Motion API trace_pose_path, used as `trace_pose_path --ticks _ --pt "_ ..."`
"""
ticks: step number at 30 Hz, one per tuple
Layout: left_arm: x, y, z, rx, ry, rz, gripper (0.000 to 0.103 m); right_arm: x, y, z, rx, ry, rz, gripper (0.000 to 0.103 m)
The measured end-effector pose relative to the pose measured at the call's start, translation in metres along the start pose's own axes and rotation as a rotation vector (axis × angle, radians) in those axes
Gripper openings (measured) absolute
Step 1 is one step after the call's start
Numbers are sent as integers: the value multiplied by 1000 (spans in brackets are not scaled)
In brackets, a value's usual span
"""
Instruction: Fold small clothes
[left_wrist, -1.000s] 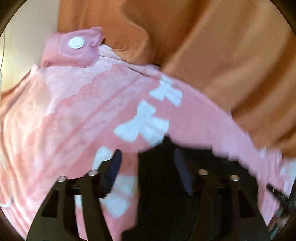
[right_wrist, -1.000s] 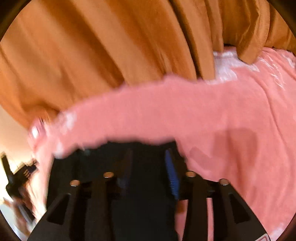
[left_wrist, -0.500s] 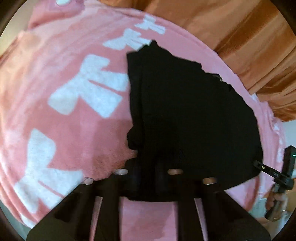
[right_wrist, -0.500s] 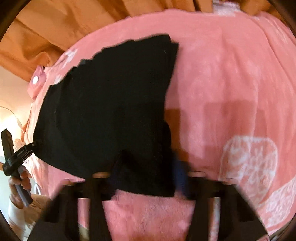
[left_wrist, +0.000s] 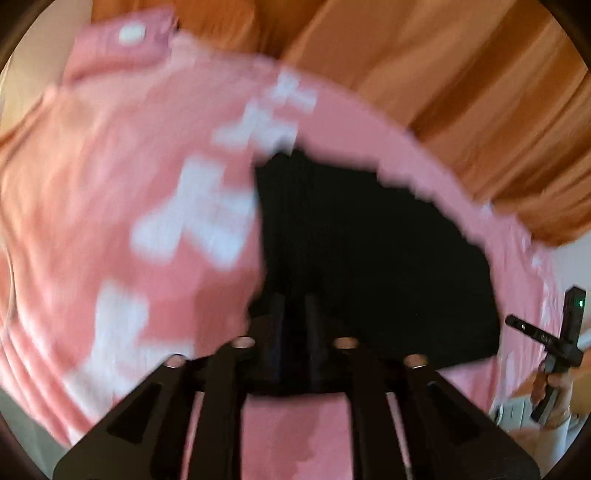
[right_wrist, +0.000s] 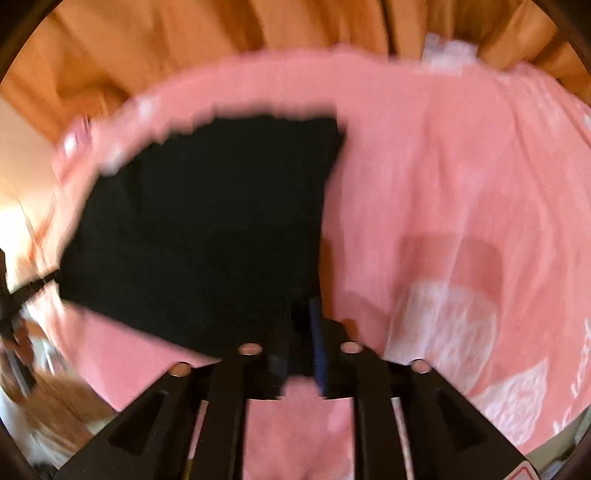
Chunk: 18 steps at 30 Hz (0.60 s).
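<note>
While both frames are smeared by motion, my reading runs as follows.
Left tongs (left_wrist: 295, 314): my jaws are opening, set a narrow gap apart, with the near left corner of the black garment (left_wrist: 369, 251) between them; whether the pads press the cloth I cannot tell through the blur.
Right tongs (right_wrist: 301, 332): my jaws are opening too, the garment's near right corner (right_wrist: 207, 229) between the dark pad and the blue pad; contact is unclear.
Black garment: spread flat on the pink blanket (left_wrist: 122, 155), near edge at both tongs, far edge short of the orange curtain (left_wrist: 461, 92).
Change: a second ago only a bunched strip of black showed at my fingers; now a broad sheet lies open ahead, and half a second ago both pairs were pinched tight on it.
Surroundings: white bow prints on the blanket left of the garment; the other handle (left_wrist: 554, 339) at the far right edge.
</note>
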<state>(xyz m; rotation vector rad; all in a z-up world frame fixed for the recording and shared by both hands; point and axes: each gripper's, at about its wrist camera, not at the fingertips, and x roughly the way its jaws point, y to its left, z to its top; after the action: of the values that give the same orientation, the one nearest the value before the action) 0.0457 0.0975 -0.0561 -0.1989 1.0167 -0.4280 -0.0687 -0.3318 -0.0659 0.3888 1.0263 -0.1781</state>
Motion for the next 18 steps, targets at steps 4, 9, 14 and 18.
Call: trace_pose_path --ticks 4,9,14,18 --pt "32 -17 53 52 -34 33 68 15 1 53 13 -80 10 71" --pt "106 -14 79 22 73 92 49 86 -4 74 87 12 -17 65" --pt "105 -4 92 -55 24 54 2 78 13 77 20 -50 16 5" --pt "91 5 106 -59 -64 64 2 47 4 87 58 -181 33 5"
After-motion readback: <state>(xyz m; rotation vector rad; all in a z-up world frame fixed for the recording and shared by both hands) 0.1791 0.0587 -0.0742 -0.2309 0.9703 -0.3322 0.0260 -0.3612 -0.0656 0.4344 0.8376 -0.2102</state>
